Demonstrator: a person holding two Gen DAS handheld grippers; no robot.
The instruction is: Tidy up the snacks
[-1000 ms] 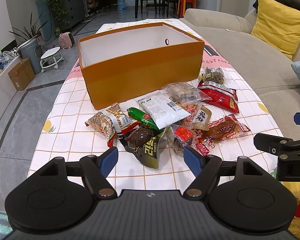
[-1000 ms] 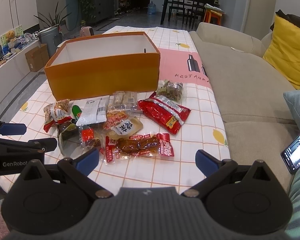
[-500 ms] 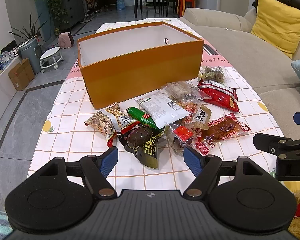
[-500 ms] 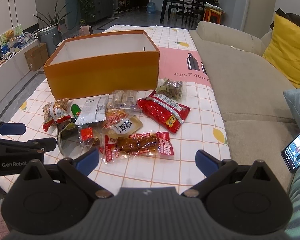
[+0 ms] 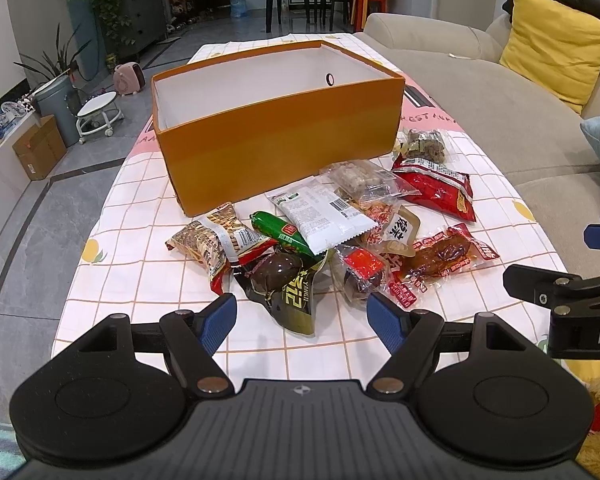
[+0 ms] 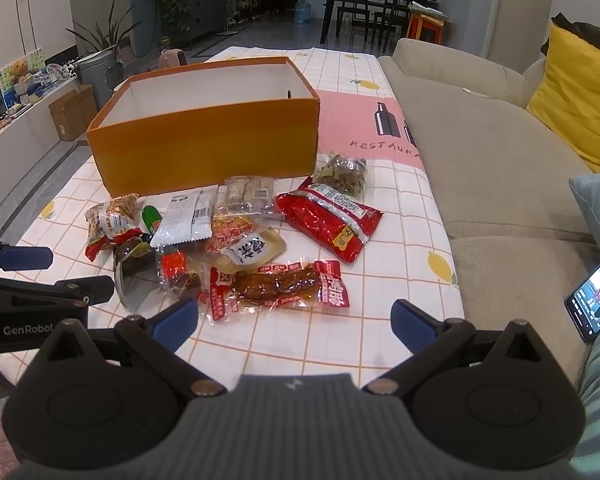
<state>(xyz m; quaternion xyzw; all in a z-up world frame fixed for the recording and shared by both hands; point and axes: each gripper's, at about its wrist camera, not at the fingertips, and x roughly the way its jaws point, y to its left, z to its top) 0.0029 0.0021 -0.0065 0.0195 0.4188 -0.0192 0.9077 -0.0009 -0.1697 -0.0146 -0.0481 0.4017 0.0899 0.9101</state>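
An empty orange box [image 5: 276,136] [image 6: 208,148] stands on the checked tablecloth. Several snack packs lie in a heap in front of it: a white pack [image 5: 324,216] [image 6: 186,218], a green sausage [image 5: 280,234], a dark pack [image 5: 288,292], a big red pack [image 5: 436,190] [image 6: 328,216] and a red chicken-leg pack [image 5: 440,258] [image 6: 278,286]. My left gripper [image 5: 302,316] hangs open just short of the dark pack, holding nothing. Open too, my right gripper [image 6: 294,318] hovers just before the chicken-leg pack.
A beige sofa [image 6: 480,128] with a yellow cushion [image 6: 576,96] runs along the table's right side. A phone [image 6: 596,296] lies at the right edge. Bare tablecloth [image 6: 300,344] shows at the near edge. Floor, a stool [image 5: 98,110] and plants lie to the left.
Both grippers have edged slightly forward toward the snack heap; the box and packs look a little nearer. Nothing was taken hold of.
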